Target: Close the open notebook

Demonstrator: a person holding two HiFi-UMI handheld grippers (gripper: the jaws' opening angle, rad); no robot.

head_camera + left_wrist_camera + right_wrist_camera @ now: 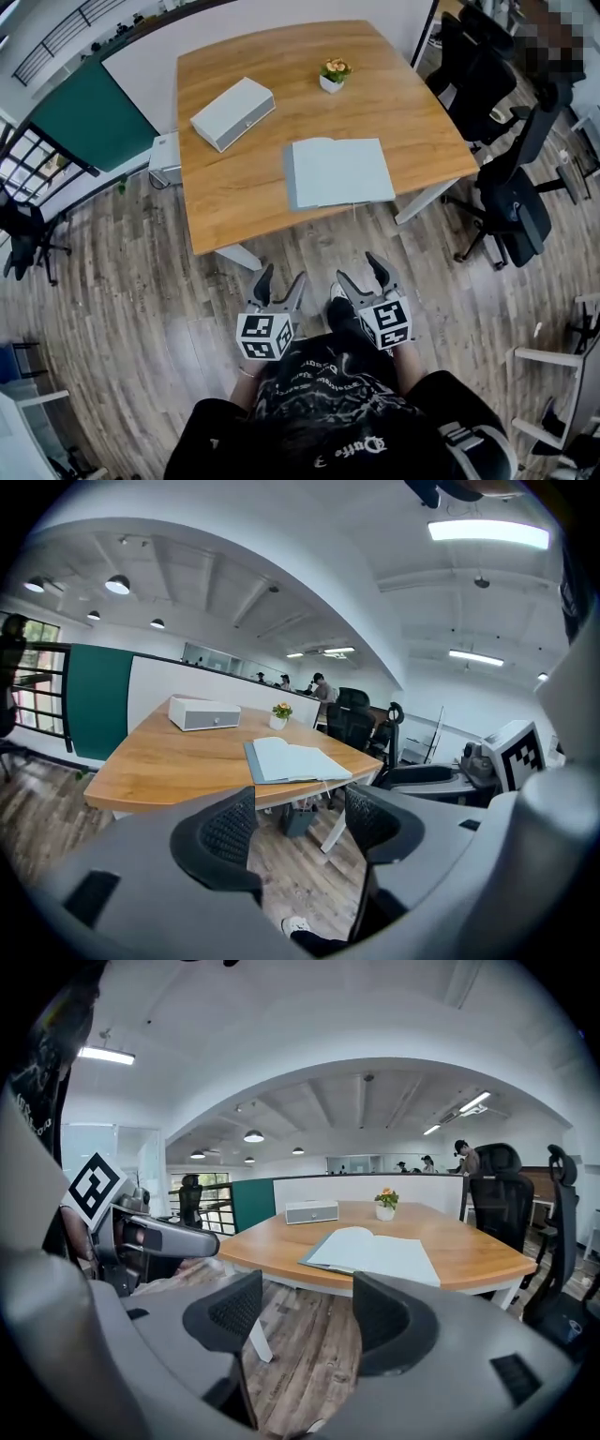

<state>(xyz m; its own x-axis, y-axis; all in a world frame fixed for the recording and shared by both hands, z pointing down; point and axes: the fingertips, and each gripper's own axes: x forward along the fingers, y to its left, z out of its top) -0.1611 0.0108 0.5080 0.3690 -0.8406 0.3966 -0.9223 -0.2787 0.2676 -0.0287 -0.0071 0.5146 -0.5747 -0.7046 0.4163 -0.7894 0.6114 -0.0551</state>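
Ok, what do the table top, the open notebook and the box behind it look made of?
Table top: wood or wood-look laminate, with warm streaky grain and a low sheen. Notebook: matte pale paper pages on a grey-blue cover that shows along the left edge; the cover material is unclear. Box: smooth light grey shell, likely plastic or painted metal; cannot tell which.

The notebook (337,172) is grey-blue, the table (244,192) honey-brown.

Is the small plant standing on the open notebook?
No, the plant stands on the table, apart from the notebook.
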